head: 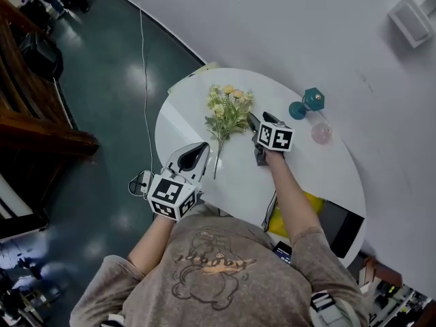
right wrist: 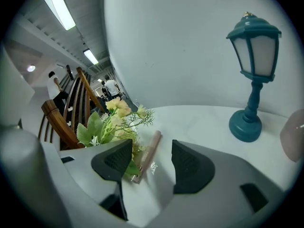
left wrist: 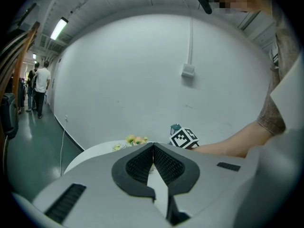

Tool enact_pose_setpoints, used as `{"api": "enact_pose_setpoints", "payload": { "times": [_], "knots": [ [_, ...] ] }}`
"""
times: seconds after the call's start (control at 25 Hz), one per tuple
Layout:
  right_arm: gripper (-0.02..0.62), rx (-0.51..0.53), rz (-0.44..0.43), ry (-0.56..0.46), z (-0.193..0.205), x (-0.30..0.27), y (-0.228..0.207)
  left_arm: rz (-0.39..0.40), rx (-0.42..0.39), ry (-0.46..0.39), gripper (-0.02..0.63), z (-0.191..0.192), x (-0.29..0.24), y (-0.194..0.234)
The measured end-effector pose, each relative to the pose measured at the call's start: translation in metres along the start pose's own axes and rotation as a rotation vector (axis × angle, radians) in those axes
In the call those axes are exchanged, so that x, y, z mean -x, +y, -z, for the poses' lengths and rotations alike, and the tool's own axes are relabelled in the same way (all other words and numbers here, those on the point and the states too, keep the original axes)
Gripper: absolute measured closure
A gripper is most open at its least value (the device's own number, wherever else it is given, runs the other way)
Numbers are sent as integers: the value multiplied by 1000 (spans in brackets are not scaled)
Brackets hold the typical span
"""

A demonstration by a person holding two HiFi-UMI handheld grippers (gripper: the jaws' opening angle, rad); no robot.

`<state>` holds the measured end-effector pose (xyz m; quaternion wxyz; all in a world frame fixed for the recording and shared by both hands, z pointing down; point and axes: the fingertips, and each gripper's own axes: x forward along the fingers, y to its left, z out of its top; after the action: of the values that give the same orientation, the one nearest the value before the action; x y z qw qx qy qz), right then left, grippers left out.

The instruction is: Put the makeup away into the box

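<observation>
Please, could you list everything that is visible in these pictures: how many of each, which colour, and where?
table: one, white, oval, against the wall
flower bunch: one, yellow and green, lying on the table
lamp: one, teal, on the table's far side
round thing: one, pale pink, beside the lamp
slim tube: one, rosy brown, lying beside the flowers
yellow thing: one, partly under the person's right arm
dark flat thing: one, black, at the table's near right edge
cable: one, white, across the green floor
left claw: one, grey, shut, empty
right claw: one, grey, open around the tube, not gripping
</observation>
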<state>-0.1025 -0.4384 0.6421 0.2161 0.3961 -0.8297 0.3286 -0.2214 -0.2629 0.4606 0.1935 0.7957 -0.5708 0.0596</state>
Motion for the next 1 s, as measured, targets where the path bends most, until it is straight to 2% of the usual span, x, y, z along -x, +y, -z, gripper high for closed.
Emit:
{"api": "enact_pose_setpoints", "payload": {
  "times": [0.4, 1.0],
  "knots": [
    [360, 50, 33, 64, 16, -24, 1, -12, 19, 39, 584, 14, -6, 14],
    [414, 146, 90, 119, 29, -38, -3, -30, 42, 50, 584, 20, -6, 27]
  ]
}}
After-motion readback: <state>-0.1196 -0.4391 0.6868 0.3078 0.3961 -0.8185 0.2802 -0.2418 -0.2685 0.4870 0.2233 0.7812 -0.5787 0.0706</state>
